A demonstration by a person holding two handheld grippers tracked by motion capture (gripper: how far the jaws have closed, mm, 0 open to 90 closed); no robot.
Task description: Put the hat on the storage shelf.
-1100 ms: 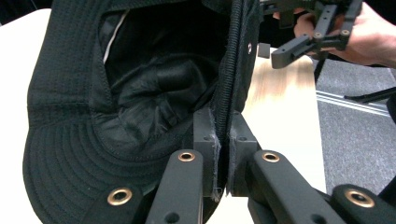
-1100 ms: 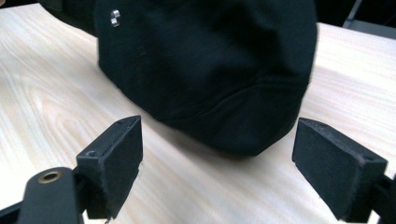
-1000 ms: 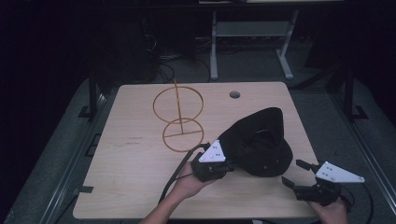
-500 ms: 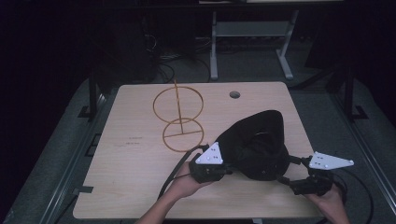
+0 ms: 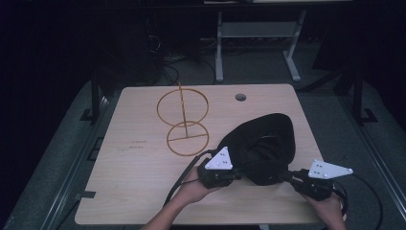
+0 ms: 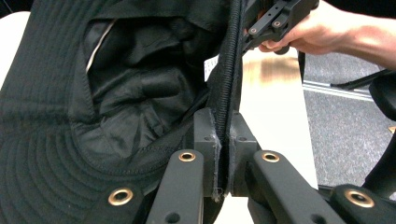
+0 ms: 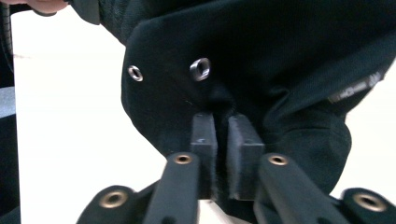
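Item: left tongs (image 6: 223, 163), which I hold at the near middle of the worktop (image 5: 143, 191); jaws clamped on the stitched brim edge of a black bucket hat (image 6: 116, 107), the brim standing on edge between the pads. Item: right tongs (image 7: 223, 158), at the near right of the worktop; jaws pressed together on a fold of the same hat, just below two metal eyelets (image 7: 201, 69) in its crown. Item: the hat itself, seen from the high view as a dark mound (image 5: 261, 143) on the right half of the worktop, spanned between my two tongs and resting partly on the board. Handling, by my judgement: soft cloth, light, limp, not fragile and not slippery; it will sag and fold wherever it is unsupported, so the rows of stitching in the brim, the firmest part, give the surest hold, while a pinch on the crown gathers loose fabric only. Item: wire stand (image 5: 183, 120) of two gold rings on an upright rod, left of the hat and apart from it. Item: round cable hole (image 5: 241, 97) near the far edge.
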